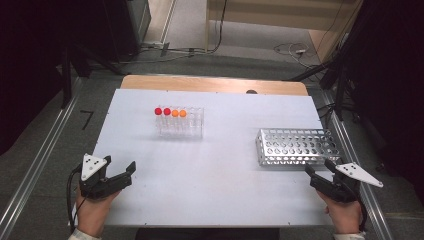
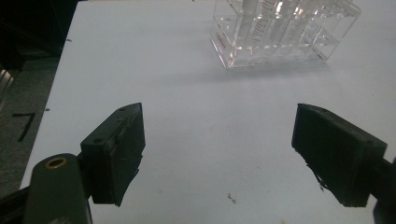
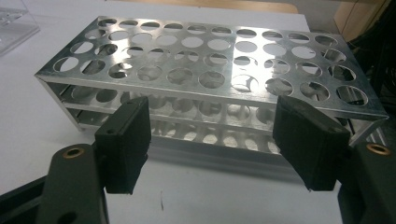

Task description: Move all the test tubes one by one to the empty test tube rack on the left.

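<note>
A clear plastic tube rack point(image 1: 180, 123) stands on the white table point(image 1: 215, 170) toward the back left; it holds several tubes, two with red caps point(image 1: 162, 111) and two with orange caps point(image 1: 179, 113). Its base shows at the top of the left gripper view as the clear rack point(image 2: 280, 32). A perforated metal rack point(image 1: 296, 146) stands empty at the right, seen close as the metal rack point(image 3: 210, 70). My left gripper point(image 1: 120, 170) hovers open over the near left of the table, jaws wide point(image 2: 219, 154) and empty. My right gripper point(image 1: 320, 169) is open just short of the metal rack point(image 3: 212, 140), touching nothing.
The table's wooden far edge point(image 1: 215, 84) shows behind the white top. Metal rails point(image 1: 40, 165) run along both sides on the floor, with cables point(image 1: 292, 50) beyond the table. A corner of the clear rack point(image 3: 14, 21) sits at the upper left of the right gripper view.
</note>
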